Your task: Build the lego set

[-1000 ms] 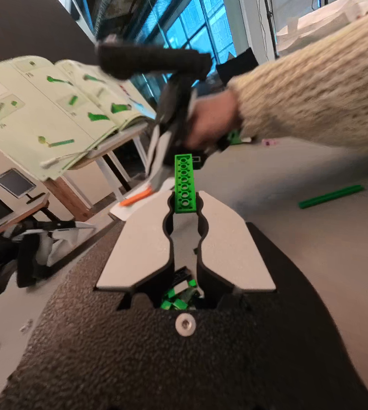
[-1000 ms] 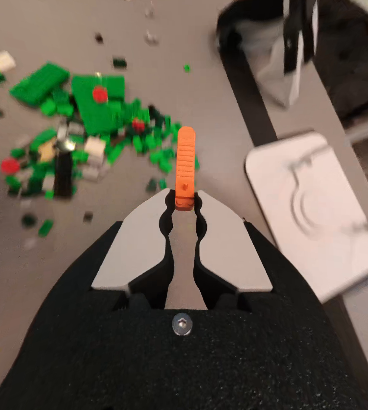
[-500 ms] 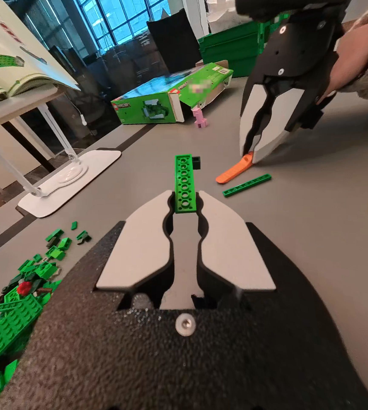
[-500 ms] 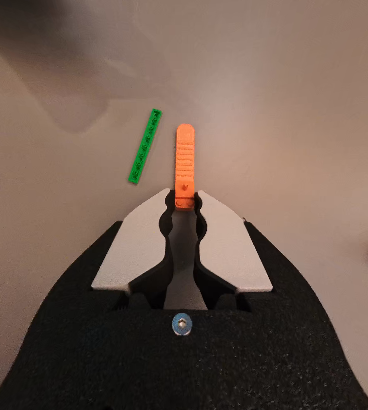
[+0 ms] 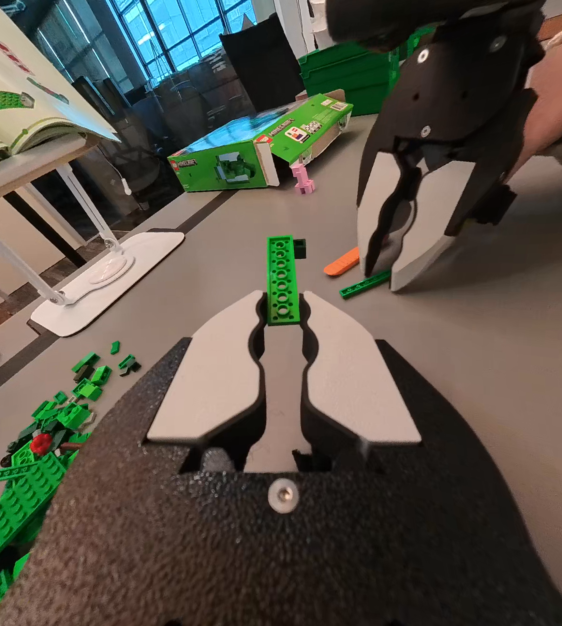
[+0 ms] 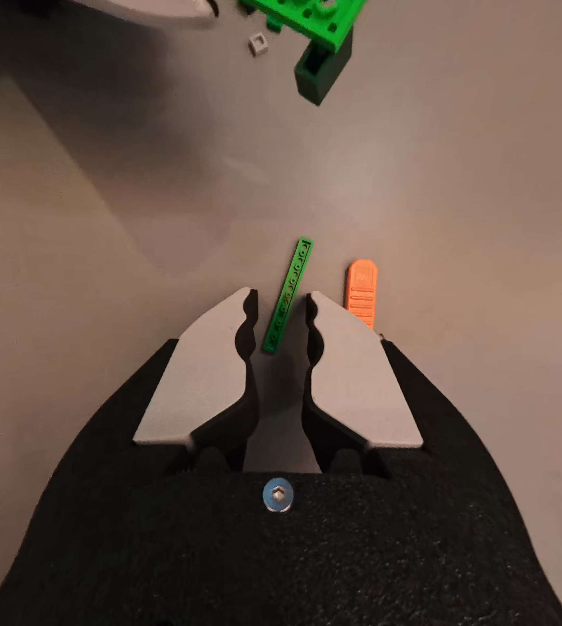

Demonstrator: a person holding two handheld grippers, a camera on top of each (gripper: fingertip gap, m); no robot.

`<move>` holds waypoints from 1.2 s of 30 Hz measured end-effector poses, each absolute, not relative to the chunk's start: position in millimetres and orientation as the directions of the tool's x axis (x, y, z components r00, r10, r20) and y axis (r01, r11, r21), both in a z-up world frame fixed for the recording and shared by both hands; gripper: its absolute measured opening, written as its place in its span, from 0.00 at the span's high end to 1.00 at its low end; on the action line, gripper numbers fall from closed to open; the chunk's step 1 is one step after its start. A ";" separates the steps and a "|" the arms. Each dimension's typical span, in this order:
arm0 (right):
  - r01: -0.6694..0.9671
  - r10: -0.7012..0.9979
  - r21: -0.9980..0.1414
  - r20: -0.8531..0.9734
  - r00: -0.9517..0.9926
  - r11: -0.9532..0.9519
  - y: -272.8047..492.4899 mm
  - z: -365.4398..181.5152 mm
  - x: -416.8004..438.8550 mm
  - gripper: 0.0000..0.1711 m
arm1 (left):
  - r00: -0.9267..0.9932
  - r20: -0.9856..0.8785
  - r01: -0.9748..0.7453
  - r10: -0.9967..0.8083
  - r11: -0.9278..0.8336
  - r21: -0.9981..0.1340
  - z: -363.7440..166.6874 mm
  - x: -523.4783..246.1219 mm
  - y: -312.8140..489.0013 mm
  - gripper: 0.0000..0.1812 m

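Observation:
My left gripper (image 5: pixel 283 298) is shut on a long bright green plate (image 5: pixel 282 281) held underside up, with a small dark green brick (image 5: pixel 300 248) stuck at its far end; both show at the top of the right wrist view (image 6: pixel 320 20). My right gripper (image 6: pixel 281 296) is open and empty, its tips down at the grey table on either side of a thin green strip plate (image 6: pixel 288 294). The orange brick separator (image 6: pixel 362 291) lies loose just right of it. In the left wrist view the right gripper (image 5: pixel 383 277) stands over the strip (image 5: pixel 364 284) and the separator (image 5: pixel 342 266).
A pile of green bricks with red round pieces (image 5: pixel 19 457) lies at the left. A green set box (image 5: pixel 256 149) and a pink figure (image 5: pixel 303 178) lie at the back. A stand with a white base (image 5: pixel 103 271) holds the open instruction book (image 5: pixel 12 95). A small grey piece (image 6: pixel 258 43) lies loose. The gap from one gripper's tips to the other's is roughly 11 cm. The pink figure (image 5: pixel 303 178) is closer to my right gripper, around 25 cm from its tips; the left tips are 30 cm off.
My right gripper carried the orange separator over, set it on the table, opened, and shifted left over the thin green strip. My left gripper kept hold of its plate.

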State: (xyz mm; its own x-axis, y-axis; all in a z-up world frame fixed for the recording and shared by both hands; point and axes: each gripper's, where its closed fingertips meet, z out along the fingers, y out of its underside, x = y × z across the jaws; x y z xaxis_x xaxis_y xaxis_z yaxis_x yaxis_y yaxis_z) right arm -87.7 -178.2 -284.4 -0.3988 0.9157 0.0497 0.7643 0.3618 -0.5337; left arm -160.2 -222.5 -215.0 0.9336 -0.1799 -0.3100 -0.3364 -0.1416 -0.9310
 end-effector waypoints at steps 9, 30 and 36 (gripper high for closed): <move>0.627 0.851 -0.618 0.139 -0.507 0.475 -157.8 -260.3 -72.7 0.95 | 0.906 -0.347 -0.390 -0.244 -0.160 -0.907 -216.5 -150.8 -210.6 0.91; 0.293 0.482 -0.625 0.155 -0.862 0.724 -145.7 -258.1 -85.7 0.95 | 0.763 -0.192 -0.478 -0.617 -0.340 -0.810 -267.7 -112.9 -145.7 0.91; 0.299 0.480 -0.596 0.169 -0.861 0.745 -144.3 -263.1 -87.5 0.95 | 0.759 -0.162 -0.482 -0.630 -0.378 -0.790 -273.7 -113.2 -145.8 0.91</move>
